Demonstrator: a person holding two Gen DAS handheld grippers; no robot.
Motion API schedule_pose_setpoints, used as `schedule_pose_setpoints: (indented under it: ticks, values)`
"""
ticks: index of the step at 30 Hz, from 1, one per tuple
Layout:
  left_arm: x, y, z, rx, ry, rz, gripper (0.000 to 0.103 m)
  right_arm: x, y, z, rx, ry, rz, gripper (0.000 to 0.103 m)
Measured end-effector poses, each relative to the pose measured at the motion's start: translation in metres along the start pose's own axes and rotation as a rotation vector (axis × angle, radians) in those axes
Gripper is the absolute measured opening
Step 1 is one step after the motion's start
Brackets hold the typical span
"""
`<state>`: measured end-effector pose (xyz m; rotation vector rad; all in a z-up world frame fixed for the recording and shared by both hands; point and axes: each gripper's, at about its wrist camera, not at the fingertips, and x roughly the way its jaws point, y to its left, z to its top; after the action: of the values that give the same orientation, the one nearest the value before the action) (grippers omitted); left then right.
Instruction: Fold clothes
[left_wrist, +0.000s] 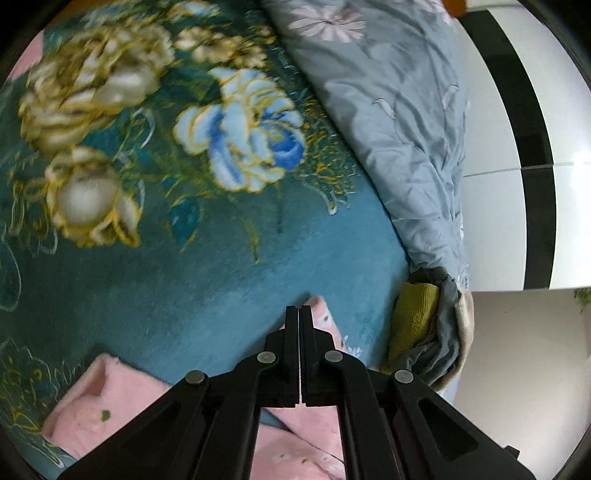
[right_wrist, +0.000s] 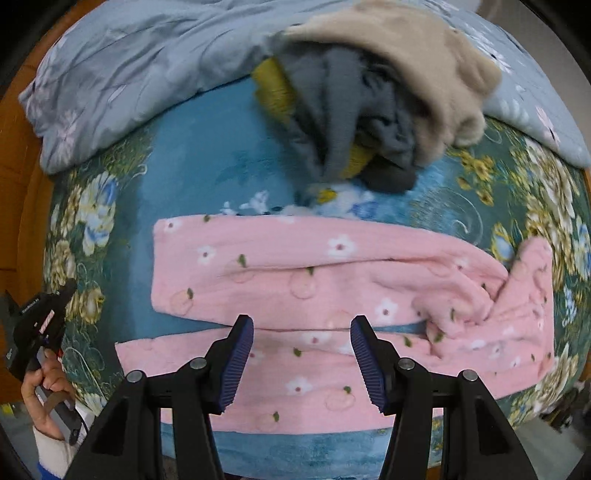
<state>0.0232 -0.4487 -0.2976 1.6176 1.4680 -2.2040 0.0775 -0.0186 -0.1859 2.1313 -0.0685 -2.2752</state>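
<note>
Jaws of the left gripper (left_wrist: 299, 308) are pressed together, empty, above an edge of the pink flowered pyjama trousers (right_wrist: 332, 280), while the right gripper (right_wrist: 302, 326) hangs spread and empty over those trousers, which lie flat on the teal floral blanket (right_wrist: 207, 162) in front of the heap of beige, grey and mustard clothes (right_wrist: 373, 110).

The blue blanket (right_wrist: 221, 147) is bare and easy to reach between the pink pants (right_wrist: 332, 295) and the quilt (right_wrist: 129, 74), but a pile of clothes (right_wrist: 369, 110) blocks the far right side.
</note>
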Motion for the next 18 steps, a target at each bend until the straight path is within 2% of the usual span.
schedule_pose_setpoints:
  ticks: [5,8,10,14,17,18]
  values:
    - [0.009,0.021,-0.01,-0.079,0.054,-0.002,0.002,0.008,-0.015,0.003,0.053,0.003,-0.015,0.059]
    - [0.014,0.025,-0.019,-0.125,0.076,-0.016,0.019,0.01,-0.046,0.003,0.113,-0.005,-0.033,0.059]
    - [0.017,0.027,-0.026,-0.154,0.09,-0.027,0.024,0.01,-0.067,0.004,0.158,-0.014,-0.042,0.059]
    - [0.022,0.025,-0.043,-0.259,0.11,-0.089,0.034,0.01,-0.134,0.006,0.29,-0.045,-0.054,0.059]
    - [0.036,0.01,-0.048,-0.272,0.151,-0.091,0.042,0.013,-0.182,0.006,0.399,-0.051,-0.05,0.059]
    - [0.043,0.002,-0.048,-0.253,0.163,-0.068,0.044,0.016,-0.199,0.005,0.436,-0.047,-0.042,0.059]
